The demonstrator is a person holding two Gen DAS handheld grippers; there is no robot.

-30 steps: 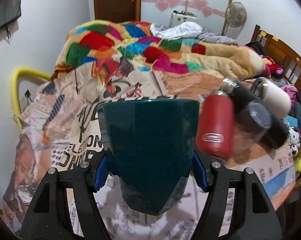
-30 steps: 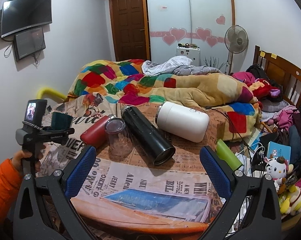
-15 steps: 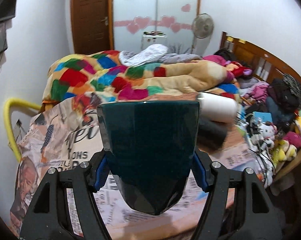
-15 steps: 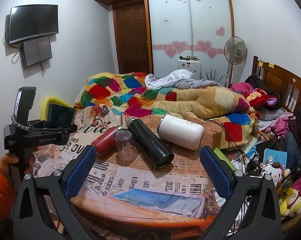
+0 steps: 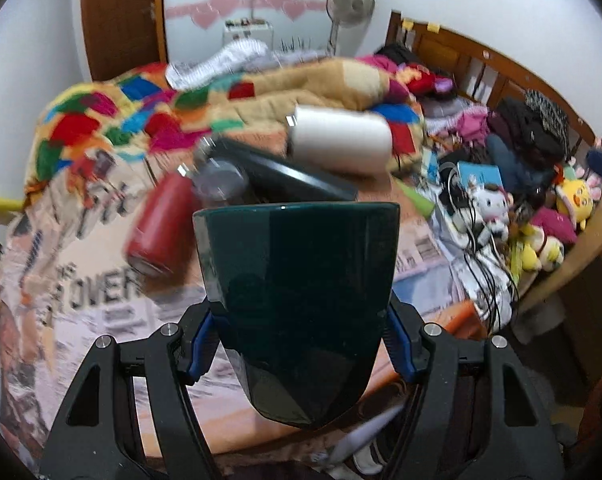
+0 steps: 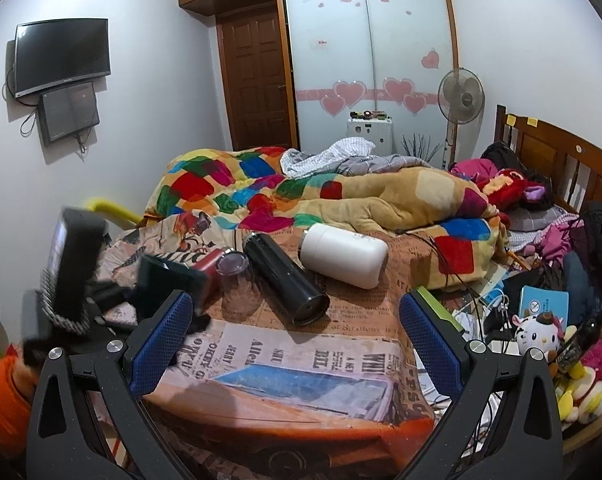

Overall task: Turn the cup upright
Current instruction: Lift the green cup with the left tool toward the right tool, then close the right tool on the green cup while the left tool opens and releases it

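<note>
My left gripper (image 5: 297, 344) is shut on a dark teal cup (image 5: 297, 296), held in the air over the near left part of the table with its wide rim away from me. The cup (image 6: 169, 284) and the left gripper (image 6: 113, 300) also show at the left of the right wrist view, blurred. My right gripper (image 6: 297, 340) is open and empty above the table's front edge. A clear plastic cup (image 6: 237, 284) stands upside down on the newspaper-covered round table (image 6: 301, 360).
A red bottle (image 5: 161, 228), a black flask (image 6: 285, 280) and a white flask (image 6: 341, 256) lie on their sides mid-table. A bed with a patchwork quilt (image 6: 261, 192) lies behind. Toys, cables and a blue book (image 6: 541, 308) crowd the right side.
My left gripper has swung right and tilted down with the teal cup, so the table and bottles show again. The right gripper has risen and drawn back slightly.
</note>
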